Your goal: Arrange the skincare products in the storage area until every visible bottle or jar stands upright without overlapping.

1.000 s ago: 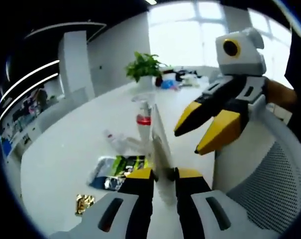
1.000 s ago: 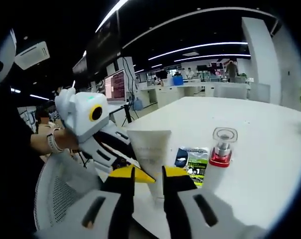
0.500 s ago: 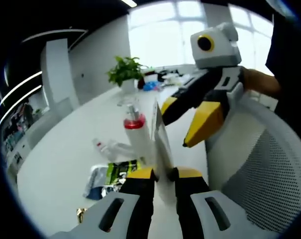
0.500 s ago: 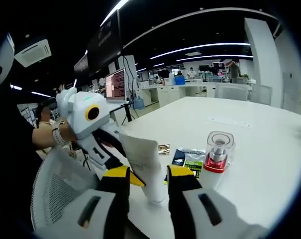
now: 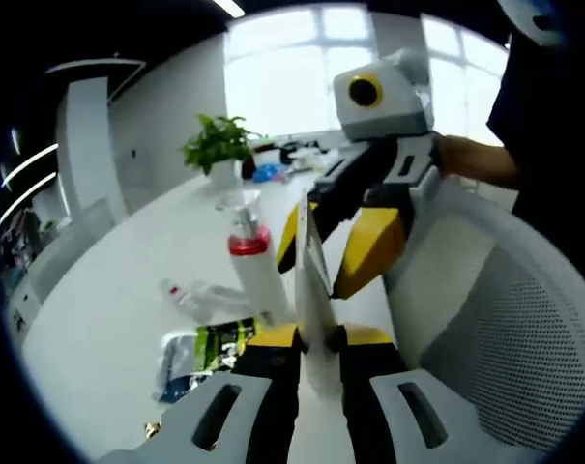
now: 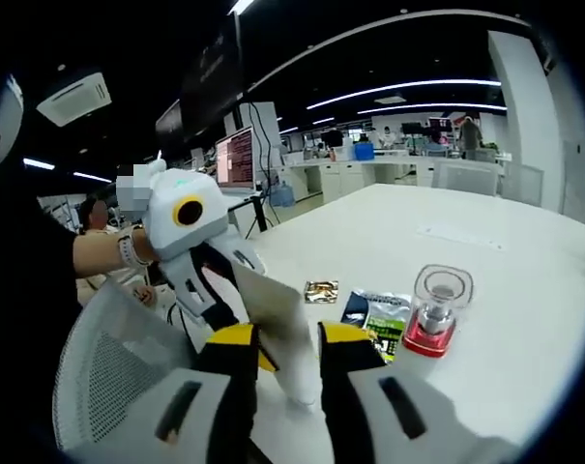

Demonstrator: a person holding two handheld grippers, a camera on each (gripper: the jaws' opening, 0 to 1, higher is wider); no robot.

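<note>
White plastic makes up the flat squeeze tube (image 5: 311, 290) pinched between the left tongs (image 5: 317, 338) in the left gripper view. It is seen edge-on, its long axis running up the picture away from the camera, its thin crimped end farthest out. The right tongs (image 5: 338, 249) come in from the upper right, yellow tips parted on either side of the tube's far end. Just left of the tube a white pump bottle (image 5: 253, 266) with a red collar and clear cap stands upright on the white counter (image 5: 108, 300). A clear bottle (image 5: 200, 295) lies on its side farther left, near a green and black sachet (image 5: 215, 343). A potted plant (image 5: 218, 145) stands at the far end.

In the right gripper view, the right tongs (image 6: 284, 340) straddle the tube (image 6: 277, 329), which leans up and to the left, broad face showing; whether they clamp it I cannot tell. The left tongs (image 6: 236, 324) hold its lower part from the left. The pump bottle (image 6: 435, 314) stands to the right, with the sachet (image 6: 379, 314) and a small gold packet (image 6: 320, 291) on the counter (image 6: 524, 290) behind.
</note>
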